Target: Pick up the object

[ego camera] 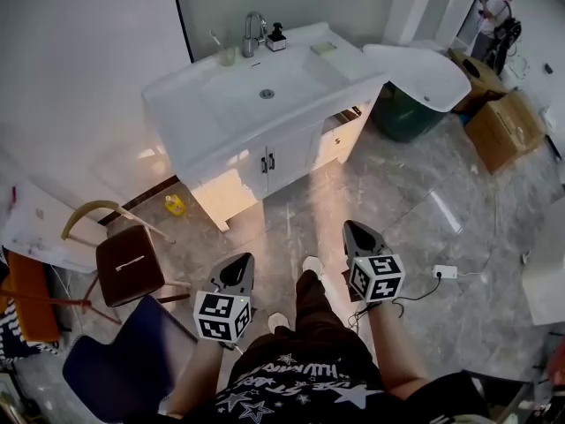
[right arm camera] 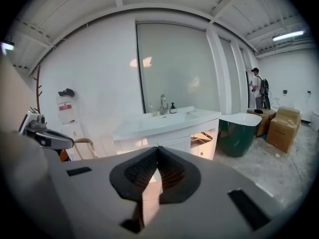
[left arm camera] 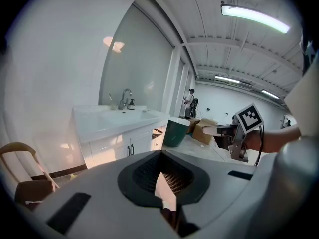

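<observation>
**Both hand-held grippers shut and empty, held over the floor**

Left hand-held gripper (ego camera: pixel 237 270): jaws narrow, tips together, nothing between them (its own view confirms). Right hand-held gripper (ego camera: pixel 353 233): same, jaws fully together, empty. Both are held low in front of the person, pointing forward, one on each side of the legs (ego camera: pixel 311 307). Neither touches anything.

Floor (ego camera: pixel 397 193): grey marble-look tile. A white socket strip (ego camera: pixel 445 272) with a cable lies to the right of the right gripper. On the left are a blue chair (ego camera: pixel 124 365) and, beyond it, a brown chair (ego camera: pixel 128 263).

Further out, a small yellow item (ego camera: pixel 175 204) lies on the floor at the foot of the white cabinet (ego camera: pixel 265 162).

Tabletop (ego camera: pixel 177 104), with a sink in the middle, carries a cup (ego camera: pixel 227 56), a tap (ego camera: pixel 253 29), a soap bottle (ego camera: pixel 276 36) and a pale pad (ego camera: pixel 323 49) along its back edge. I cannot tell which of these is the task's object. All are well apart from both grippers.

To the right stands a green tub (ego camera: pixel 402 117), then cardboard boxes (ego camera: pixel 503 131). A second person (ego camera: pixel 494 11) stands farthest off.
</observation>
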`<action>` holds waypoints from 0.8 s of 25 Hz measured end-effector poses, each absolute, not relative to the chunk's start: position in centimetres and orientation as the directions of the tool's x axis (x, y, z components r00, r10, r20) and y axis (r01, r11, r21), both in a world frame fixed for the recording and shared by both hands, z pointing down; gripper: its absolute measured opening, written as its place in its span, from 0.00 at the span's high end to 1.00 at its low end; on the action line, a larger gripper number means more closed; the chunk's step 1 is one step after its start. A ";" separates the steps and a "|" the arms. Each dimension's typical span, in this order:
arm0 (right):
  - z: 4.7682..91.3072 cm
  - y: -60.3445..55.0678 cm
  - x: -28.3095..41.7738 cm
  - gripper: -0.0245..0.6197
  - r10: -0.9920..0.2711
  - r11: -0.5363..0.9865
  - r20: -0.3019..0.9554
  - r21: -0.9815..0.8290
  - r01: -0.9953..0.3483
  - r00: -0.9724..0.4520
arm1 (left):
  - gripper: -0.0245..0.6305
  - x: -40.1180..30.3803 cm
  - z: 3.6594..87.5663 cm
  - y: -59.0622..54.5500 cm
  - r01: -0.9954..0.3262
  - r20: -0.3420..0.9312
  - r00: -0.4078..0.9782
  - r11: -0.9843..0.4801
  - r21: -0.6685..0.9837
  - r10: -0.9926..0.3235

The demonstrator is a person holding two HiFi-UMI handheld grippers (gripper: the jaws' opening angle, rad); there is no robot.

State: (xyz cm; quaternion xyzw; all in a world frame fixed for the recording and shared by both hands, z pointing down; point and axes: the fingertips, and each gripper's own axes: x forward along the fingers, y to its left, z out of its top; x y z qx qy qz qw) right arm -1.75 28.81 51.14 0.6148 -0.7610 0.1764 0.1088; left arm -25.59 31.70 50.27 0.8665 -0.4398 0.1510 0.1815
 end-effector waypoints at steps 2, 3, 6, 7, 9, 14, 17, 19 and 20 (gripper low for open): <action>51.0 28.5 -1.4 0.94 -0.903 0.171 0.374 -0.139 -0.975 -0.212 | 0.94 -25.3 50.4 31.5 -0.816 0.425 0.568 -0.550 0.179 -0.704; 50.8 28.3 -1.1 0.94 -0.906 0.165 0.368 -0.144 -0.976 -0.208 | 0.94 -25.2 50.3 31.2 -0.816 0.424 0.568 -0.551 0.177 -0.705; 50.2 27.0 0.0 0.94 -0.919 0.147 0.343 -0.168 -0.975 -0.197 | 0.94 -24.5 49.8 30.0 -0.817 0.414 0.567 -0.549 0.175 -0.712; 50.0 26.5 0.4 0.94 -0.923 0.142 0.332 -0.177 -0.974 -0.195 | 0.94 -24.2 49.6 29.4 -0.818 0.411 0.567 -0.548 0.175 -0.714; 49.5 25.1 1.2 0.94 -0.931 0.132 0.313 -0.196 -0.972 -0.190 | 0.94 -23.6 49.3 28.2 -0.818 0.408 0.567 -0.550 0.169 -0.716; 49.0 20.9 3.9 0.92 -0.940 0.130 0.285 -0.215 -0.968 -0.189 | 0.94 -21.0 49.0 24.4 -0.822 0.406 0.559 -0.547 0.158 -0.723; 48.7 17.1 5.6 0.79 -0.939 0.148 0.273 -0.225 -0.963 -0.208 | 0.94 -19.0 48.6 20.6 -0.826 0.406 0.553 -0.544 0.148 -0.728; 48.7 14.4 6.8 0.70 -0.936 0.164 0.272 -0.231 -0.959 -0.226 | 0.94 -17.3 48.3 18.0 -0.824 0.404 0.553 -0.548 0.140 -0.729; 48.8 13.2 7.4 0.67 -0.932 0.173 0.273 -0.237 -0.956 -0.237 | 0.94 -16.5 48.1 16.7 -0.824 0.403 0.553 -0.550 0.135 -0.730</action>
